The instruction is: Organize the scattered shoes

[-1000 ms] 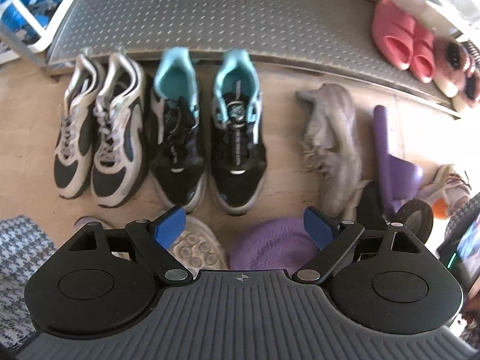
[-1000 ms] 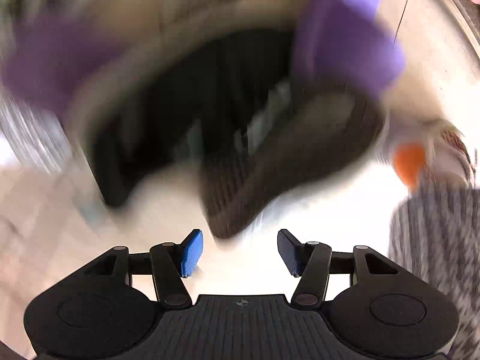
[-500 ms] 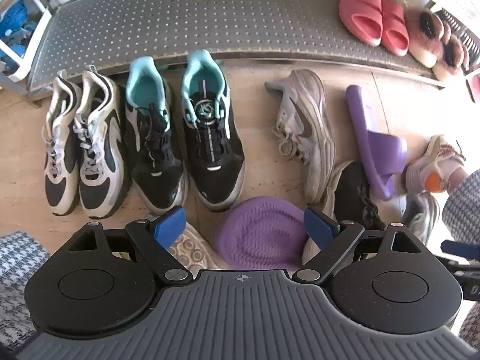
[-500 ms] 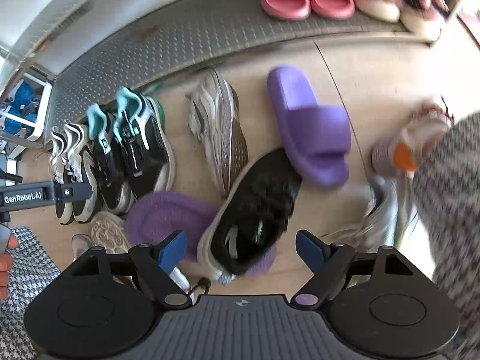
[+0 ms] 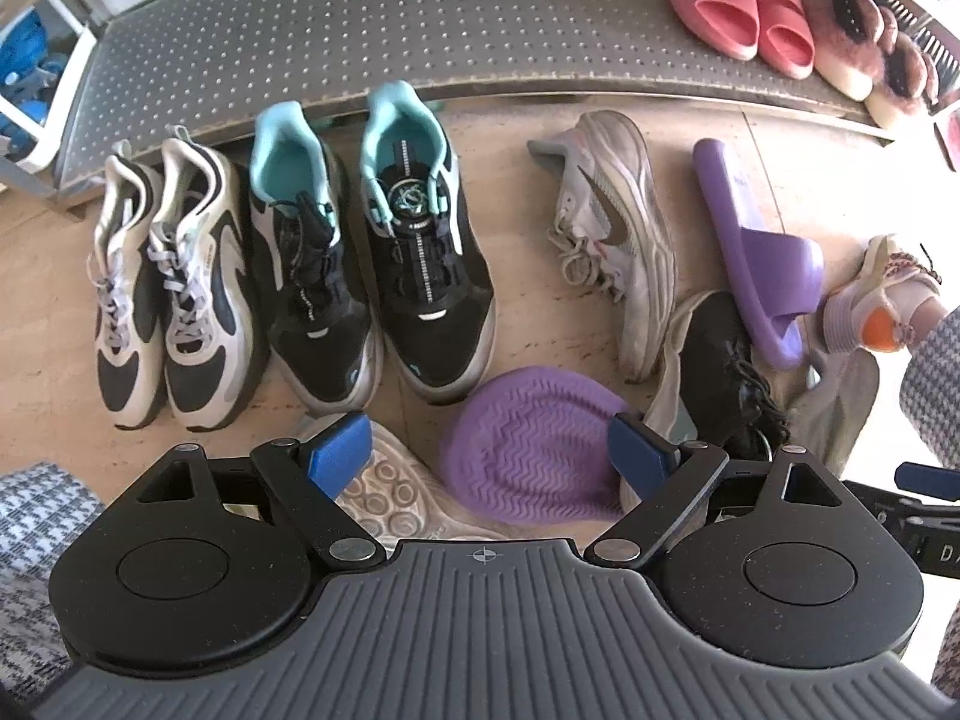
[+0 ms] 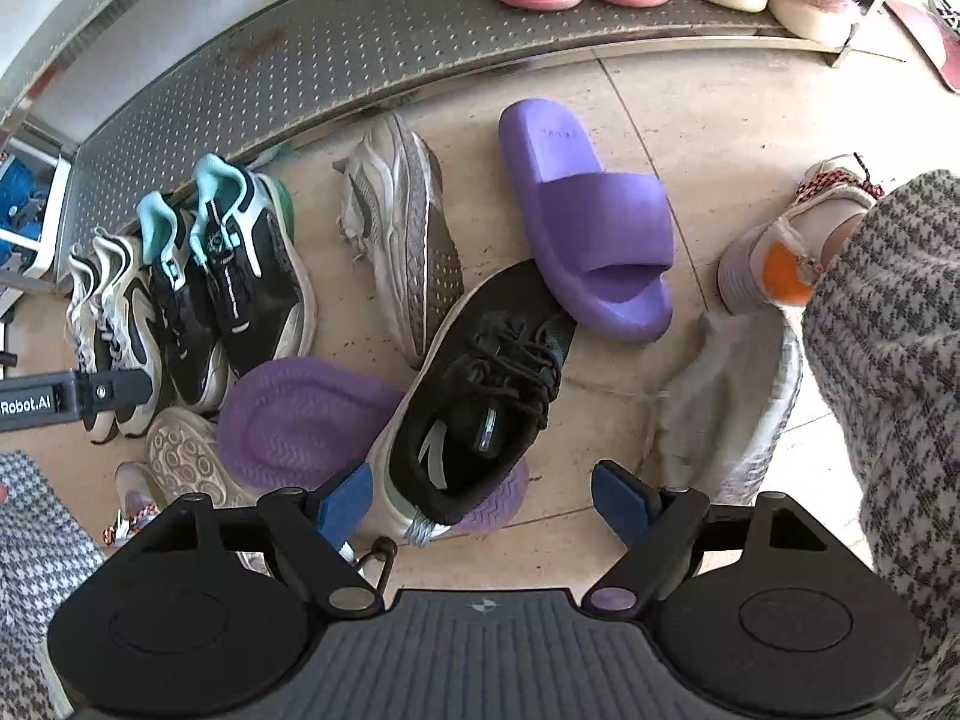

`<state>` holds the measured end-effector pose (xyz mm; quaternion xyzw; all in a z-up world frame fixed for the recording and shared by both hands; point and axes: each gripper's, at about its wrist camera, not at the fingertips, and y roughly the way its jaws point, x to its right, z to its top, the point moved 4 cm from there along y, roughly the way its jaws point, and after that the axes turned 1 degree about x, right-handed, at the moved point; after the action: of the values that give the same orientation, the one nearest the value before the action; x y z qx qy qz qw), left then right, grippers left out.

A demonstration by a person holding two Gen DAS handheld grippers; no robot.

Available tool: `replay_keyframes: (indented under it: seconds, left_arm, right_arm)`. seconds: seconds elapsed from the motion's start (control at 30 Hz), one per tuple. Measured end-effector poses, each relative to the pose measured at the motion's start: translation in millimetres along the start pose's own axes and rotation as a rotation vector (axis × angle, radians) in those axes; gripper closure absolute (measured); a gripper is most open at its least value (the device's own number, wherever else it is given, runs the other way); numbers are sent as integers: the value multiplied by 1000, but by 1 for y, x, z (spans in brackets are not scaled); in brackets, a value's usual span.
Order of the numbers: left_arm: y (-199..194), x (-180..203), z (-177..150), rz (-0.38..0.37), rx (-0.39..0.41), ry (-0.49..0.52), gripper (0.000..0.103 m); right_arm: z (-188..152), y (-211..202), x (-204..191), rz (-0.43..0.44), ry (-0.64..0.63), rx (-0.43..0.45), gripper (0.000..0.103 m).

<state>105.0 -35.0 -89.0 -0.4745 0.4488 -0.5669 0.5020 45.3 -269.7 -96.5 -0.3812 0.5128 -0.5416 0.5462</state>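
ridged purple slide sole [image 5: 534, 444], studded metal shelf [image 5: 336, 30]

Black sneaker [image 6: 480, 384] hides pt of upturned purple slide [image 6: 300, 414].

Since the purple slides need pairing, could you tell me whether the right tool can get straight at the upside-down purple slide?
Probably not cleanly. The right tool hangs open above the pile, but the black sneaker lies across one end of the upside-down purple slide. Only the slide's free end, toward the teal-lined sneakers, is exposed.
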Motion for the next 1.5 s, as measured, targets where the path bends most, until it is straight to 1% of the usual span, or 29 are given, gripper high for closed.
replay_keyframes:
  seconds: [0.2,0.33,0.47,0.53,0.6,0.67,0.7,0.73,0.77,0.8,0.83,0.9,0.97,1.07,1.1,1.13,1.17,1.2,1.23,1.27,1.3,1.33,1.37,1.4,1.43,1.5]
  left_arm:
    - [2,-2,0,5,-7,-9,13]
    - [10,-5,0,30,-29,-6,13]
    - [16,-12,2,51,-39,-27,13]
    - [20,-17,3,59,-47,-40,13]
    - [24,-22,4,67,-54,-53,13]
    - [31,-27,5,73,-67,-70,13]
    - [34,-29,6,76,-74,-78,13]
    - [38,-32,7,79,-81,-87,13]
    - [41,-34,7,81,-87,-95,13]
    - [42,-35,8,82,-88,-97,13]
    - [47,-40,9,85,-99,-121,13]
    - [48,-43,9,84,-103,-137,13]
    - [47,-49,10,73,-104,-166,13]
    - [48,-55,9,57,-107,-169,13]
    - [49,-58,9,66,-113,-174,13]
    - [51,-61,9,76,-120,-178,13]
    - [52,-63,10,86,-127,-183,13]
    - [54,-64,10,97,-135,-188,13]
    - [55,-64,12,99,-137,-191,13]
    - [53,-61,13,87,-130,-192,13]
    - [52,-58,15,77,-124,-193,13]
    - [51,-56,15,70,-120,-191,13]
    - [48,-48,16,45,-110,-167,13]
    - [45,-40,17,19,-100,-143,13]
    - [41,-32,18,-6,-90,-120,13]
    - [36,-18,19,-47,-77,-68,13]
  right_arm:
    - [4,4,3,-3,1,11,22]
    - [11,13,1,-19,-12,0,22]
    - [29,23,2,-58,-39,17,22]
    - [40,28,7,-72,-21,30,22]
    - [46,33,11,-67,6,24,22]
    - [53,44,15,-48,51,-23,23]
    - [55,53,14,-35,50,-67,26]
    - [56,62,10,-19,32,-100,36]
    - [57,68,3,2,-5,-109,44]
    - [59,73,-7,25,-52,-106,59]
    - [60,78,-18,47,-101,-101,64]
    - [58,92,-41,71,-201,-108,64]
    - [50,110,-58,66,-297,-132,64]
    - [35,133,-71,19,-424,-189,65]
    - [26,139,-70,-31,-478,-240,66]
    - [16,144,-65,-118,-529,-332,65]
    - [7,149,-54,-206,-536,-436,65]
    - [-4,154,-36,-281,-514,-539,68]
    - [-16,156,-14,-335,-490,-600,70]
    - [-20,154,4,-386,-457,-604,69]
    - [-16,146,10,-394,-423,-555,66]
    - [-8,136,12,-377,-391,-488,59]
    - [-1,127,11,-348,-363,-433,55]
    - [10,110,7,-275,-309,-346,43]
    - [25,88,4,-182,-240,-242,39]
    - [41,55,2,-56,-150,-121,38]
